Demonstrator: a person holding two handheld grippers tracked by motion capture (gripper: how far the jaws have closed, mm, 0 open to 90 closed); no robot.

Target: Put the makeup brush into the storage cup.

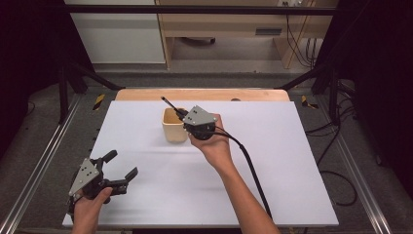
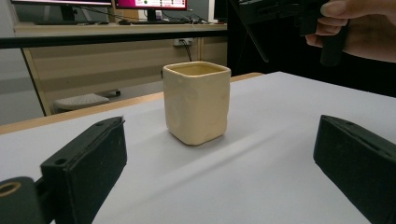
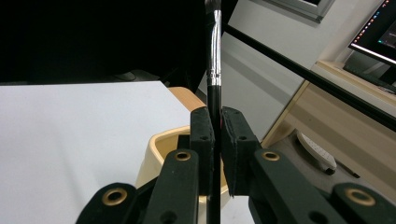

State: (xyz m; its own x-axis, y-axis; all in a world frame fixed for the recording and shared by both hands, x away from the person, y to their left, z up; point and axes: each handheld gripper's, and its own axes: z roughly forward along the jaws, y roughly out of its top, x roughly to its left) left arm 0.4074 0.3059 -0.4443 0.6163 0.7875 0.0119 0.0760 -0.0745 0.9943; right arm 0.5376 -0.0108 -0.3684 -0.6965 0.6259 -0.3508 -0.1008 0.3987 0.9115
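White matte tabletop [image 1: 292,161] carries a cream square ceramic cup [image 1: 174,126] near its far edge, and just above that cup my right gripper [image 3: 214,126] clenches a slim black brush with a silver ferrule [image 3: 214,60], which could clip the rim and tip it, since my left gripper [image 1: 119,168] waits released well short

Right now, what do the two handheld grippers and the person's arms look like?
Both the left gripper and right gripper are black, two-jawed, each topped by a grey three-cornered plate with small holes. Brass-coloured pivot bushings show on the linkages. A black cable trails from the right one. Forearms are bare, no sleeves.
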